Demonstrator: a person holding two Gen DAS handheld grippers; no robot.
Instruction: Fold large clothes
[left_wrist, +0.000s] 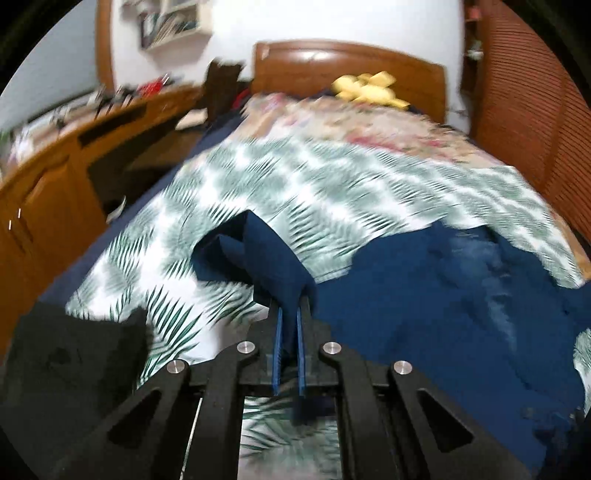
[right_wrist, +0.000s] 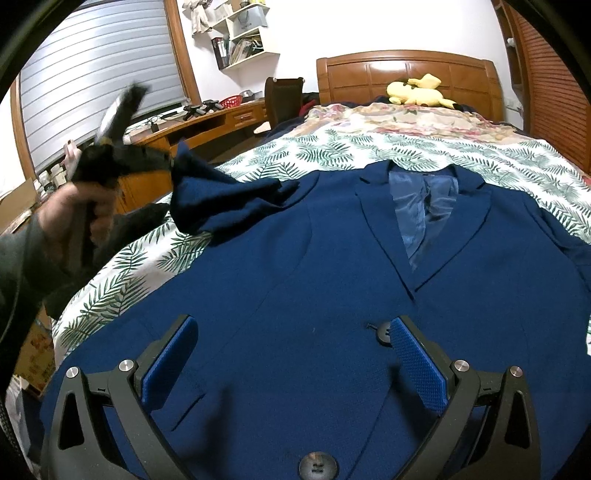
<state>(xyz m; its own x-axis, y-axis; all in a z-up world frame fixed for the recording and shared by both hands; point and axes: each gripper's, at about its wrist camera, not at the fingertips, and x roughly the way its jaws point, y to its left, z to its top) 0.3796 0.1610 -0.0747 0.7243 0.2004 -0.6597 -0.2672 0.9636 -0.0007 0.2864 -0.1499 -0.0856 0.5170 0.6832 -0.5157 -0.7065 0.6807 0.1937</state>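
Observation:
A navy blue blazer lies face up on the fern-print sheet of a bed, lapels toward the headboard. Its left sleeve is lifted off the sheet, with my left gripper shut on the cuff end. In the left wrist view the sleeve rises from between the closed blue pads of the left gripper, and the blazer body lies to the right. My right gripper hovers open over the blazer's lower front, near a dark button, holding nothing.
A person's hand holds the left gripper at the bed's left edge. A floral quilt and a yellow plush toy lie by the wooden headboard. A wooden desk and chair stand left; louvred doors stand right.

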